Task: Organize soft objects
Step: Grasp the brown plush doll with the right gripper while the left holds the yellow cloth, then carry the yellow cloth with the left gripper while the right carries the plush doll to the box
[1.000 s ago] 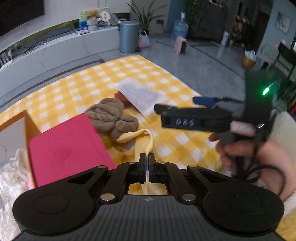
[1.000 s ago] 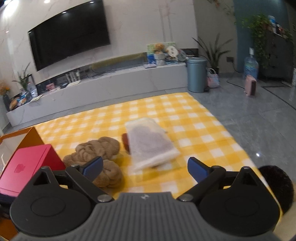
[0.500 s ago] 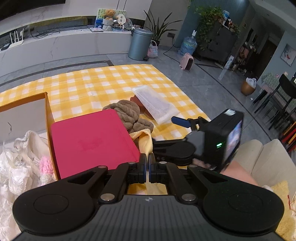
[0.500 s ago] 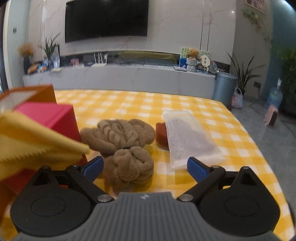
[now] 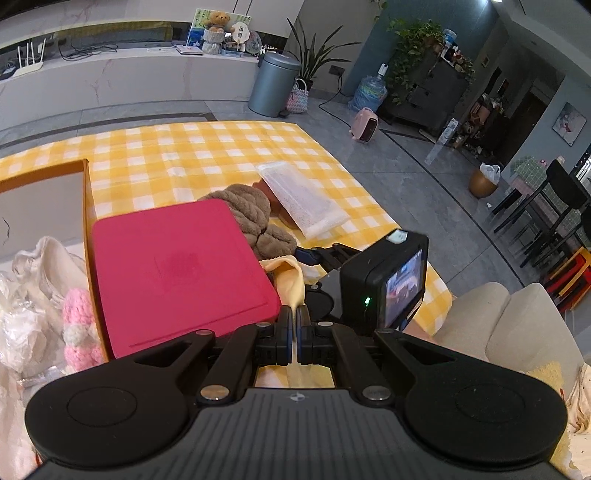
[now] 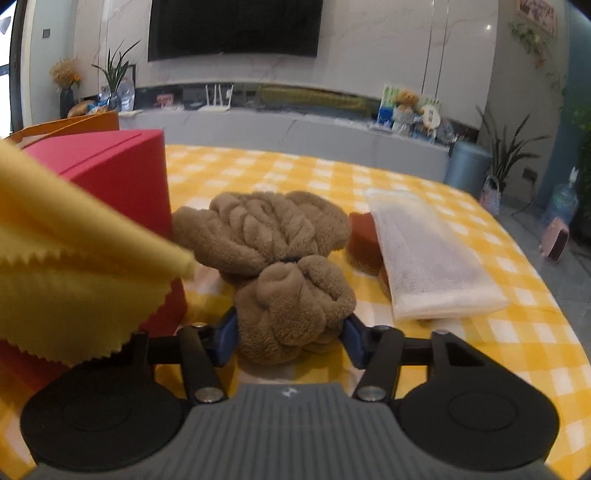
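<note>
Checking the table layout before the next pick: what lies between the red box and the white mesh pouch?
The brown fluffy towel lies between the red box and the white mesh pouch; a reddish-brown item peeks from under the pouch. The right wrist view shows it best.

- I am in a home living room: a large black wall-mounted television (image 6: 234, 27) hangs above a long white marble media console (image 6: 295, 129).
- A beige fabric sofa (image 5: 509, 325) and leafy green potted houseplants (image 5: 417, 40) stand nearby.
</note>
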Available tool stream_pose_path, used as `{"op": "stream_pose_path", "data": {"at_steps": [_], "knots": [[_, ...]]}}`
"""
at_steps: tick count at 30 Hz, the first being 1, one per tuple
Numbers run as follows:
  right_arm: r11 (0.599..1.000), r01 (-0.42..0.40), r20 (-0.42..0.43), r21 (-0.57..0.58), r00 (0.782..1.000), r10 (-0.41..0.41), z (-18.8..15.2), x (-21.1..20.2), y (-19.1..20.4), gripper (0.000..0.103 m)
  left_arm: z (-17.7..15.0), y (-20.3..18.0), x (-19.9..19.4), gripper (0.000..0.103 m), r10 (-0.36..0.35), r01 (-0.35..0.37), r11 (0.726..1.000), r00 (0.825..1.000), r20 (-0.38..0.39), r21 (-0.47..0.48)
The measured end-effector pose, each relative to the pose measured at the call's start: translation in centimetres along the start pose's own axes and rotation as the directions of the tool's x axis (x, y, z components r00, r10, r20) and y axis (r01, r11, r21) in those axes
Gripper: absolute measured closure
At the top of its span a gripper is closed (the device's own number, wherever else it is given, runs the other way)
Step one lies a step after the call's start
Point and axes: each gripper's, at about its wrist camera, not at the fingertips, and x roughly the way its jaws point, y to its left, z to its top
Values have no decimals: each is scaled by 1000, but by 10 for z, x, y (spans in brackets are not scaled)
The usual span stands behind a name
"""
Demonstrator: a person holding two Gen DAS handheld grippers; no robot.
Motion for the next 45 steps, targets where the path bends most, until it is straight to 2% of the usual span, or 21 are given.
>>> {"op": "stream_pose_path", "data": {"at_steps": [1,4,7,9,10,13,14,17,19,21,22,24,25,29,34,36,40,45], "knots": [[1000,-6,-20,6,1000,7,3,-2,-2,55,-1,0,0,101,1,-1,1000,1000,1,-2],[1000,0,-120,-5,993,0,14,-12,-5,57,-5,1,-1,101,1,-1,1000,1000,3,-16],[999,42,-289,-13,956,-44,16,-25,-4,57,-5,6,-2,101,-2,2,999,1000,7,-54],[999,22,-331,-32,943,-31,13,-38,-3,54,-5,7,-2,101,-10,11,998,1000,13,-58],[999,10,-337,-37,941,-22,12,-43,-3,47,-6,7,-3,101,-14,15,998,1000,16,-63],[1000,16,-318,-6,948,-17,13,-47,-8,27,-8,6,-3,101,-12,14,998,1000,19,-69],[1000,24,-300,19,954,-18,12,-47,-9,24,-8,6,-3,101,-9,10,997,1000,17,-71],[996,18,-275,91,961,8,13,-32,-12,24,-8,4,-1,101,-4,5,997,1000,7,-73],[998,21,-272,67,962,-2,9,-21,-7,24,-9,2,1,101,14,-13,997,1000,3,-78],[999,40,-272,30,962,-30,5,-13,-2,24,-9,0,3,101,47,-46,997,999,4,-64],[999,29,-249,37,968,-18,4,-14,-2,27,-10,-2,5,101,65,-65,996,998,3,-55],[998,16,-258,59,966,0,6,-14,-4,32,-10,-5,9,101,88,-88,995,996,-5,-41],[998,16,-257,65,966,1,7,-15,-4,37,-11,-5,11,101,92,-92,995,996,-9,-41],[998,7,-260,67,966,11,7,-14,-7,46,-14,-6,13,101,89,-89,995,996,-18,-39],[997,18,-265,78,964,4,12,-21,-9,50,-11,-17,6,101,118,-118,993,993,-25,-15],[994,14,-235,107,972,12,14,-27,-12,50,-10,-27,4,101,138,-138,990,990,-26,11],[987,53,-169,154,985,-27,22,-41,-18,50,-11,-55,2,101,190,-186,977,981,-28,102],[980,35,-80,194,997,-20,32,-66,-22,50,-10,-86,-7,101,227,-224,961,974,-1,159]]}}
